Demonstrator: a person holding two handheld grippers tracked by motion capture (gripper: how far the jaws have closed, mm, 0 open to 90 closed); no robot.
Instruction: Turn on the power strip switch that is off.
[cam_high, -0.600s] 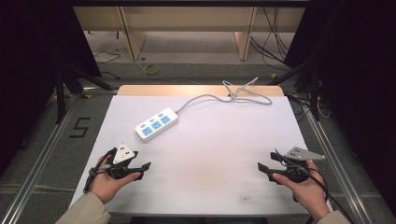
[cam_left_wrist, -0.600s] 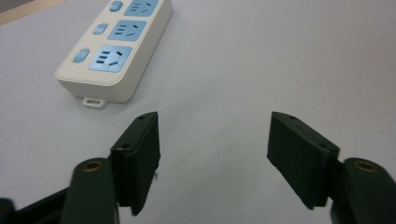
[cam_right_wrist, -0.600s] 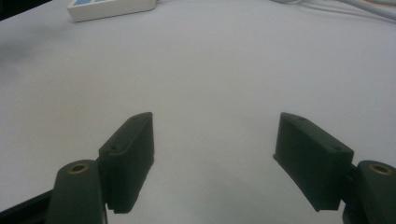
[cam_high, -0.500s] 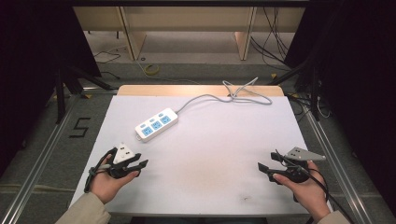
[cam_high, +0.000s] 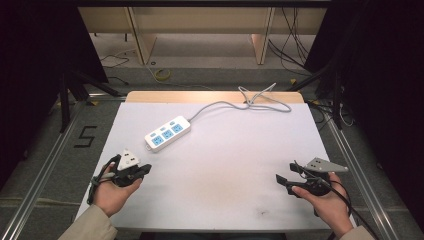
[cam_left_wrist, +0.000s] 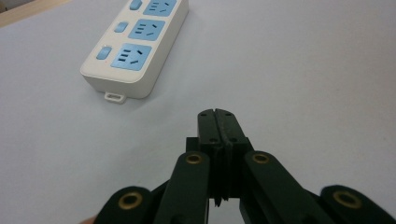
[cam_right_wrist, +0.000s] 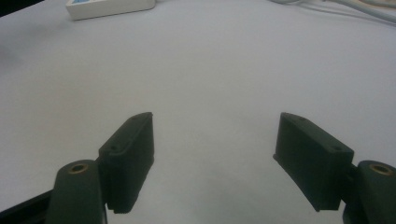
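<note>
1. On the white worktop (cam_high: 225, 165), the power strip (cam_high: 168, 133) lies toward the far left, slanted, with three blue sockets facing up; it is the thing nearest the left gripper (cam_high: 134, 172) and shows ahead of it in the left gripper view (cam_left_wrist: 135, 44).
2. That left gripper rests near the worktop's front left with its fingers (cam_left_wrist: 219, 126) pressed together and nothing between them.
3. At the front right, the right gripper (cam_high: 287, 183) has its fingers (cam_right_wrist: 128, 154) well apart over bare surface, holding nothing.
4. To take the strip well, the left fingers likely need to spread first, then come at its near short end, squarely across the narrow width, so the body does not pivot.
5. The strip's grey cable (cam_high: 250, 102) runs from its far end to a loose tangle at the back edge; it may drag or tug if the strip is moved.
6. Nothing lies between either gripper and the strip.
7. Beyond the worktop, a wooden shelf frame (cam_high: 200, 22) and floor cables stand well apart from the work.
</note>
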